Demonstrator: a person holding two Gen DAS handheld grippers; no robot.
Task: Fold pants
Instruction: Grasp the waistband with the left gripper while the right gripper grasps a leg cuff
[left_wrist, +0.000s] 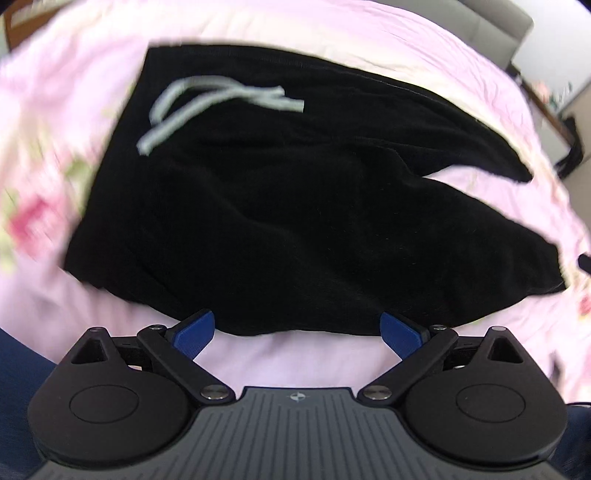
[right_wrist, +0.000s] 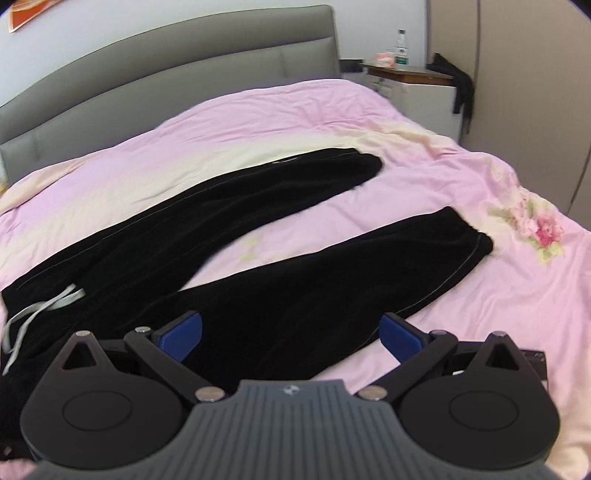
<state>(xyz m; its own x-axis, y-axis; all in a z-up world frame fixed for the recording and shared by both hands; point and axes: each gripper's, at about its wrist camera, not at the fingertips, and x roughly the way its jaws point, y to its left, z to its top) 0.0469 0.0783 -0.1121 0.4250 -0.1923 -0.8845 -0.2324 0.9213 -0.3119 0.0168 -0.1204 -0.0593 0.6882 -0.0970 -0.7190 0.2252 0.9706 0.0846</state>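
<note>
Black pants (right_wrist: 258, 266) lie spread flat on a pink bed cover (right_wrist: 258, 122), both legs stretched apart toward the right. A grey drawstring (left_wrist: 207, 103) rests on the waistband, which sits at the left of the left wrist view. My left gripper (left_wrist: 298, 334) hovers open at the near edge of the pants' (left_wrist: 280, 206) seat, blue pads empty. Above the nearer leg, about mid-thigh, my right gripper (right_wrist: 291, 334) is open as well and holds nothing. The drawstring (right_wrist: 40, 310) shows at the lower left of the right wrist view.
A grey padded headboard (right_wrist: 166, 70) stands behind the bed. A nightstand (right_wrist: 410, 74) at the far right carries a bottle (right_wrist: 400, 48) and a dark strap hangs off it. Floral print (right_wrist: 532, 225) marks the cover's right side. A beige wall (right_wrist: 524, 92) lies beyond.
</note>
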